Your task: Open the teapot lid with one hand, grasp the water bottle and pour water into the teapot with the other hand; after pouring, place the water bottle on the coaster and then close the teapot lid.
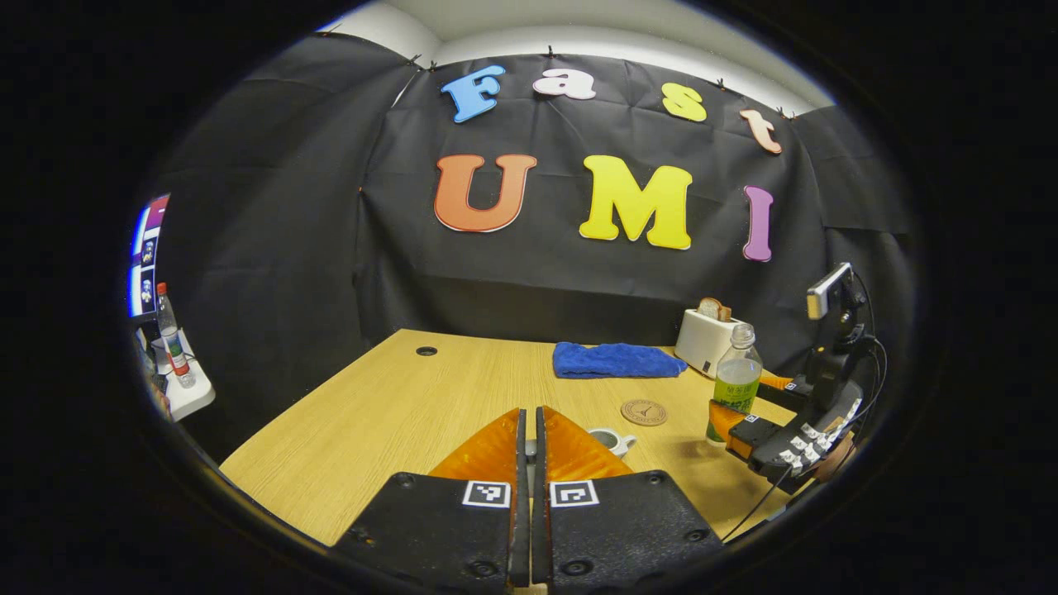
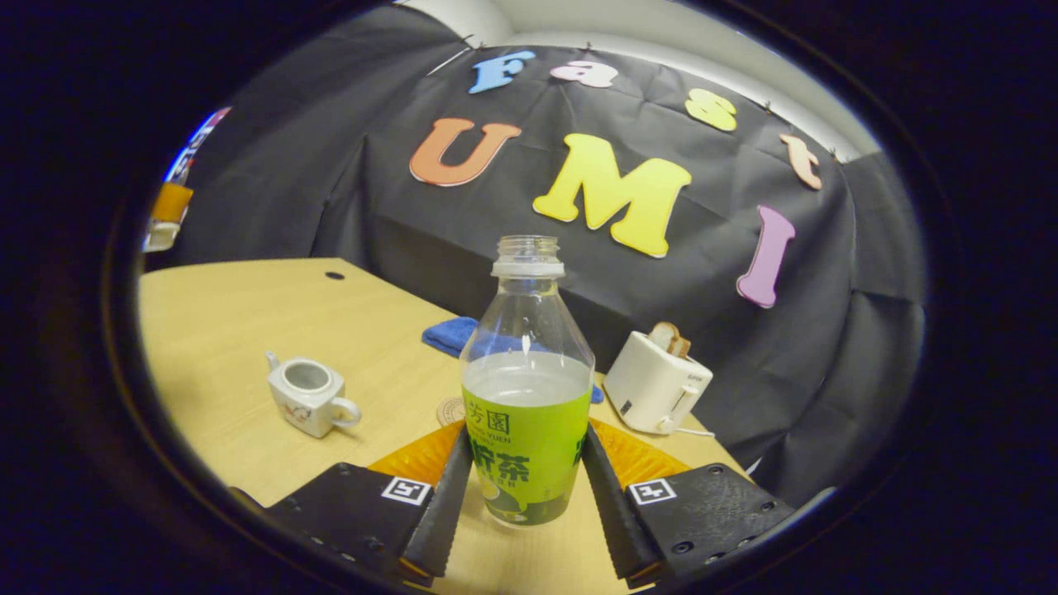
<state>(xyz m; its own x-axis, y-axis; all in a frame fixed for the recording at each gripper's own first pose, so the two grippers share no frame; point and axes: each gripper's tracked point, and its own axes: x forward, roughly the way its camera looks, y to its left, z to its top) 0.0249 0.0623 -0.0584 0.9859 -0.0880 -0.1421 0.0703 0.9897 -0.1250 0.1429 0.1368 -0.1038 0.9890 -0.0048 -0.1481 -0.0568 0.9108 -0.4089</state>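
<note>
We record a water bottle (image 2: 526, 388), upright, long axis vertical, uncapped mouth up, green label facing the right hand-held gripper (image 2: 526, 487), whose fingers flank and clasp its label. It stands on the table (image 2: 240, 330). Left hand-held gripper (image 1: 530, 430): fingers closed together, holding nothing we see. Teapot (image 2: 310, 397): lidless, spout pointing away. Coaster (image 1: 644, 411) lies beside the bottle.

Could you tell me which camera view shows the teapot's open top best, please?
The right gripper view: the teapot sits unobstructed on the table, its lidless opening facing the camera. In the left gripper view, the teapot is partly hidden behind the left tongs.
</note>
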